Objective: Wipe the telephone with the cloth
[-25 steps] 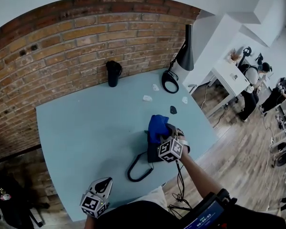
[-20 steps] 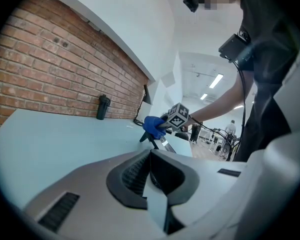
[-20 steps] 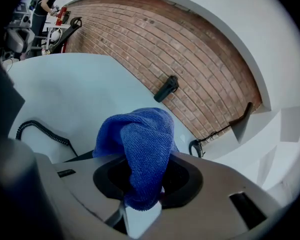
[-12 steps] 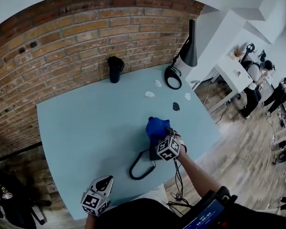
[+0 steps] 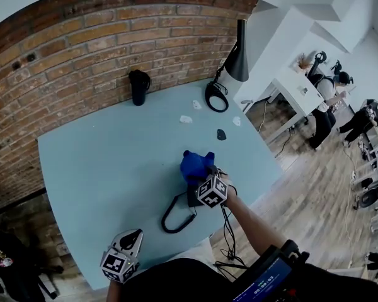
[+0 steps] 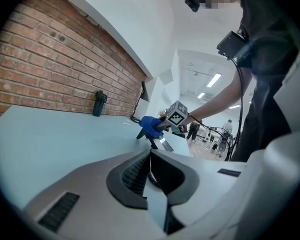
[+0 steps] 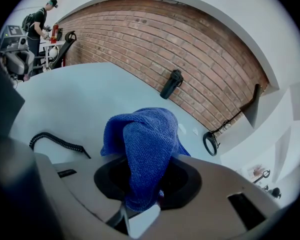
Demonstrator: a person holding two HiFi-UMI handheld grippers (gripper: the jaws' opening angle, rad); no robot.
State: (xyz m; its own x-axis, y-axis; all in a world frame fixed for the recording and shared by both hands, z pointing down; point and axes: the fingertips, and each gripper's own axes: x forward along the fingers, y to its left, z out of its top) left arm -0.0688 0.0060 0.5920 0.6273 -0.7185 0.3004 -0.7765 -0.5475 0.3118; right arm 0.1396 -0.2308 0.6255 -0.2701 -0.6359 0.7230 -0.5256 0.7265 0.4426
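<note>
I'm looking at an open office or studio: a pale blue bench [image 5: 101, 162] against an exposed brick wall [image 5: 82, 36], a black desk lamp [image 5: 236, 61] at its corner, and a white desk [image 5: 290, 90] beyond on wood flooring [image 5: 315, 187], with people [image 5: 324, 115] standing nearby.

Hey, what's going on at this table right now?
A person with a gripper in each hand is cleaning a telephone on a light blue table. The right gripper is shut on a blue cloth and presses it onto the top of the phone. The left gripper is shut and empty, resting near the table's front edge. The phone's coiled cord loops beside it.
</note>
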